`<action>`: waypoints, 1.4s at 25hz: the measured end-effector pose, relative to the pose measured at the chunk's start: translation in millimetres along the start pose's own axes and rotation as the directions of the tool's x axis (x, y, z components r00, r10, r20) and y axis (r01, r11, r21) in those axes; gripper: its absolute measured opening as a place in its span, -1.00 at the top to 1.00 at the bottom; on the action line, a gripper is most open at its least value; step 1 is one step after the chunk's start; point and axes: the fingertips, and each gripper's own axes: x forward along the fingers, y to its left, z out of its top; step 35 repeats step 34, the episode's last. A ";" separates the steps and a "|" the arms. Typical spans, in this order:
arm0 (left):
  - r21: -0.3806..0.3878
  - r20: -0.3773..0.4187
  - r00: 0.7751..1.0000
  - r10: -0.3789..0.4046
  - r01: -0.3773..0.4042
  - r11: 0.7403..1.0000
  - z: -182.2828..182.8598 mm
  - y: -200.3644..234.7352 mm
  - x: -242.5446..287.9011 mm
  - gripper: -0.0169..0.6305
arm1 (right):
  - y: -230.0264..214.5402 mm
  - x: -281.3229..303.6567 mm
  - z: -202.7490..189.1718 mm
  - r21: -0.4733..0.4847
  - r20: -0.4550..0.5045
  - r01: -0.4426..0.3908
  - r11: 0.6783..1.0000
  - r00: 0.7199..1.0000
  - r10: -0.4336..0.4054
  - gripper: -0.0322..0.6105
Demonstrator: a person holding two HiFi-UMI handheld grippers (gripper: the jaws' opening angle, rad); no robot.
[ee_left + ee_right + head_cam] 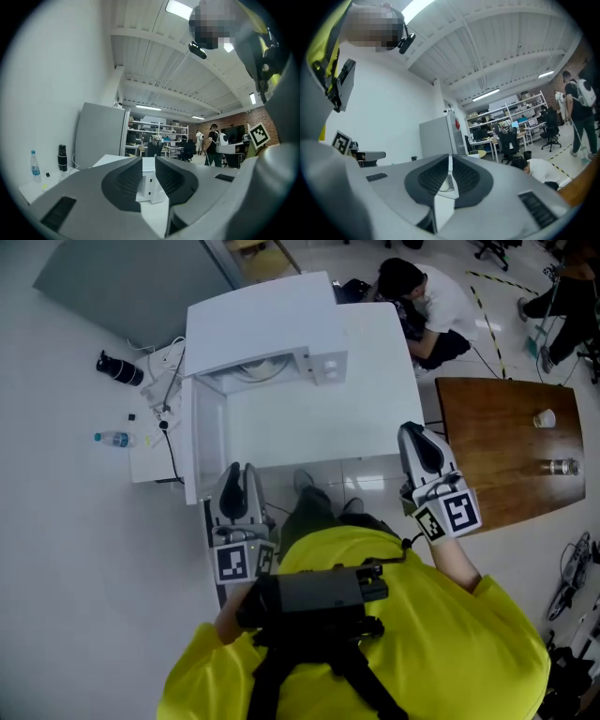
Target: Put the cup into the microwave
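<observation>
The white microwave stands on a white table, with its door swung open to the left and the round plate inside showing. A small white cup and a clear glass stand on the brown table at the right, far from both grippers. My left gripper is raised in front of the microwave, its jaws drawn together with only a narrow slit and nothing held. My right gripper hovers by the brown table's near corner, jaws together and empty.
A person crouches on the floor behind the white table. A water bottle, a black flask and cables lie on a low white board at the left. A grey cabinet stands behind.
</observation>
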 end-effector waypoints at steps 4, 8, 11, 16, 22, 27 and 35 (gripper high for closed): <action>0.008 0.003 1.000 0.012 -0.012 1.000 3.9 -3.5 6.3 0.69 | -2.7 1.7 13.0 -0.013 0.020 -0.003 1.000 1.000 0.003 0.86; -0.003 -0.042 0.998 0.045 -0.045 0.999 4.6 1.1 3.7 0.69 | -5.6 3.4 8.5 0.026 0.011 0.004 1.000 1.000 -0.004 0.88; 0.021 -0.036 0.998 0.043 -0.042 0.999 14.5 5.7 15.1 0.69 | -7.6 13.8 12.0 0.038 0.015 -0.002 0.999 1.000 0.001 0.88; 0.079 -0.052 0.998 0.037 -0.032 0.996 23.2 12.3 22.2 0.69 | 1.0 20.4 6.9 0.021 0.016 -0.030 0.999 0.999 0.030 0.88; 0.088 -0.047 0.997 0.065 -0.061 0.994 21.5 20.6 36.5 0.69 | -10.8 28.6 -0.6 0.020 0.000 0.015 1.000 1.000 -0.015 0.88; 0.074 -0.070 0.995 0.070 -0.065 0.995 18.3 22.6 39.9 0.69 | -12.1 29.3 -2.7 0.041 -0.010 0.030 0.999 1.000 -0.029 0.88; 0.047 -0.078 0.995 0.068 -0.065 0.997 11.6 22.6 40.6 0.69 | -7.1 35.1 0.0 0.058 -0.021 0.030 0.998 0.999 -0.029 0.88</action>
